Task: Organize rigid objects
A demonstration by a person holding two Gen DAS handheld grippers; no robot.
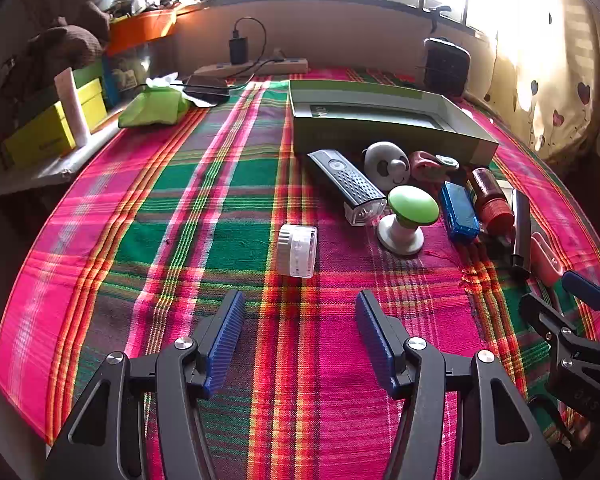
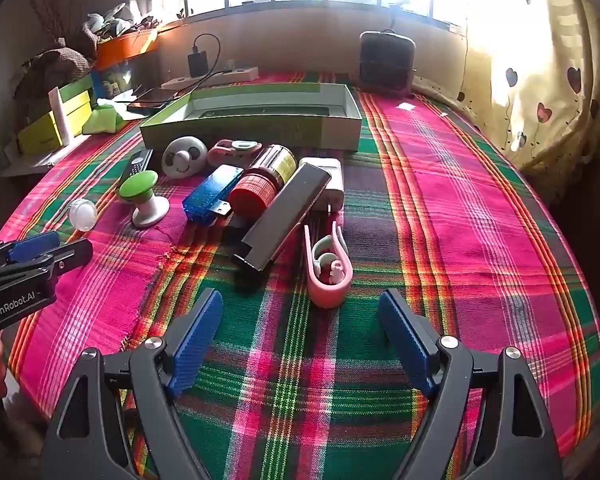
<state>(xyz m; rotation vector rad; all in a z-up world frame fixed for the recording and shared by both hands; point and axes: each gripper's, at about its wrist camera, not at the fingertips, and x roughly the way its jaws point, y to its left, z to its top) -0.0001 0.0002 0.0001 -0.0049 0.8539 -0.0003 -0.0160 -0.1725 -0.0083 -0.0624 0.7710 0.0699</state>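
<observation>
Clutter of small items in front of open green box (image 2: 256, 130) on plaid cloth (image 2: 440, 208); left gripper (image 1: 300, 320) and right gripper (image 2: 300, 320) jaws wide, empty.

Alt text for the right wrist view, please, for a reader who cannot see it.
The right gripper hangs open and empty over a plaid cloth, just short of a pink clip and a dark bar. Beyond them, small gadgets cluster before an open green box; the left gripper enters at left.
</observation>
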